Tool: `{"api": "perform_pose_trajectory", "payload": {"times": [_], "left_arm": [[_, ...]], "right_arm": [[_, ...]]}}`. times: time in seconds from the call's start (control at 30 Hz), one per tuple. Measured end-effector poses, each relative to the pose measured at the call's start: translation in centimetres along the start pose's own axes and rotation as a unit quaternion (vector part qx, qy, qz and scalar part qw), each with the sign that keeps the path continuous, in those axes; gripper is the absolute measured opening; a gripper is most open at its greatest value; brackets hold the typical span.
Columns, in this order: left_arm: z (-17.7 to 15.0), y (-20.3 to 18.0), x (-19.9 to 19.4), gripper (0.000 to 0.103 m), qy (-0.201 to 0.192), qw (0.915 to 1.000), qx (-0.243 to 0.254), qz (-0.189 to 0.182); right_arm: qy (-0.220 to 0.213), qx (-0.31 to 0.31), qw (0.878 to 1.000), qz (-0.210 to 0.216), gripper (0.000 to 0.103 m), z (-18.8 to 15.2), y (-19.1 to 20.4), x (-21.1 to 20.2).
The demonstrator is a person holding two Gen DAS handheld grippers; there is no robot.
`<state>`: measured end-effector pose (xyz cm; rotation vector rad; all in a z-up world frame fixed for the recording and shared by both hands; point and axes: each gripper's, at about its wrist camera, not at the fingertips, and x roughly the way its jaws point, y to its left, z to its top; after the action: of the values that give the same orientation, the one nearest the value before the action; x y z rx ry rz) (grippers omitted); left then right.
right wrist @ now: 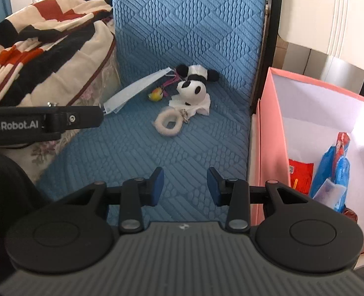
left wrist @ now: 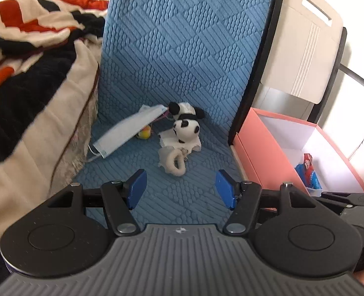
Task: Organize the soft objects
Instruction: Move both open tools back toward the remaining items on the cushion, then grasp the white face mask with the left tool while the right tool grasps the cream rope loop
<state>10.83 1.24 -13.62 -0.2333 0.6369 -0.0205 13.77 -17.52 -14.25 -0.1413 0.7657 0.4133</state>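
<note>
On the blue quilted mat [left wrist: 182, 61] [right wrist: 187, 37] lies a black-and-white panda plush [left wrist: 187, 125] [right wrist: 193, 90] on a white cloth. A fluffy cream ring [left wrist: 175, 164] [right wrist: 168, 123] rests just in front of it. A pale blue face mask [left wrist: 127, 130] [right wrist: 135, 91] and a small yellow toy [left wrist: 144, 133] [right wrist: 156, 94] lie to its left. My left gripper [left wrist: 182, 188] hangs open above the mat, short of the ring, nothing between its blue pads. My right gripper [right wrist: 185, 186] is also open and empty, farther back from the ring.
A pink box [left wrist: 253, 148] [right wrist: 271, 128] with white inside stands right of the mat, holding blue and red packets [right wrist: 335, 167]. A striped red, black and cream blanket [left wrist: 21, 74] [right wrist: 46, 37] is piled on the left. The left gripper's black body [right wrist: 41, 122] juts in from the left.
</note>
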Motion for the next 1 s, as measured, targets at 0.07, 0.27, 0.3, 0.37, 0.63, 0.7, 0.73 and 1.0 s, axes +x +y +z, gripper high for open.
{"api": "perform_pose_trajectory", "payload": {"times": [0.07, 0.27, 0.3, 0.37, 0.63, 0.7, 0.73, 1.0], "left_arm": [[-0.2, 0.1, 0.4, 0.068, 0.001, 1.0000, -0.001, -0.001], [0.1, 0.1, 1.7, 0.068, -0.003, 0.9999, 0.011, 0.010], [0.2, 0.0, 2.1, 0.068, 0.000, 0.9998, 0.015, 0.010], [0.2, -0.2, 2.9, 0.068, 0.005, 0.9997, 0.022, 0.008], [0.2, -0.7, 5.9, 0.068, 0.023, 0.9993, 0.028, -0.002], [0.3, -0.8, 6.4, 0.068, 0.026, 0.9991, 0.033, -0.003], [0.3, -0.8, 6.7, 0.068, 0.028, 0.9990, 0.035, -0.002], [1.6, 0.6, 9.1, 0.068, 0.038, 0.9990, 0.024, 0.007]], "right_arm": [[0.003, 0.002, 1.000, 0.004, 0.042, -0.2, -0.1, 0.3], [-0.013, 0.001, 1.000, -0.005, 0.042, -0.5, 0.1, 1.2], [-0.016, 0.001, 1.000, -0.002, 0.042, -0.5, 0.2, 1.4], [-0.022, -0.001, 1.000, 0.005, 0.042, -0.4, 0.3, 1.7], [-0.018, 0.008, 1.000, 0.022, 0.042, -0.3, 0.3, 3.1], [-0.020, 0.002, 0.999, 0.028, 0.042, -0.4, 0.5, 3.4], [-0.019, -0.001, 0.999, 0.029, 0.042, -0.4, 0.6, 3.6], [-0.017, -0.003, 0.999, 0.036, 0.042, 0.4, 0.7, 5.4]]}}
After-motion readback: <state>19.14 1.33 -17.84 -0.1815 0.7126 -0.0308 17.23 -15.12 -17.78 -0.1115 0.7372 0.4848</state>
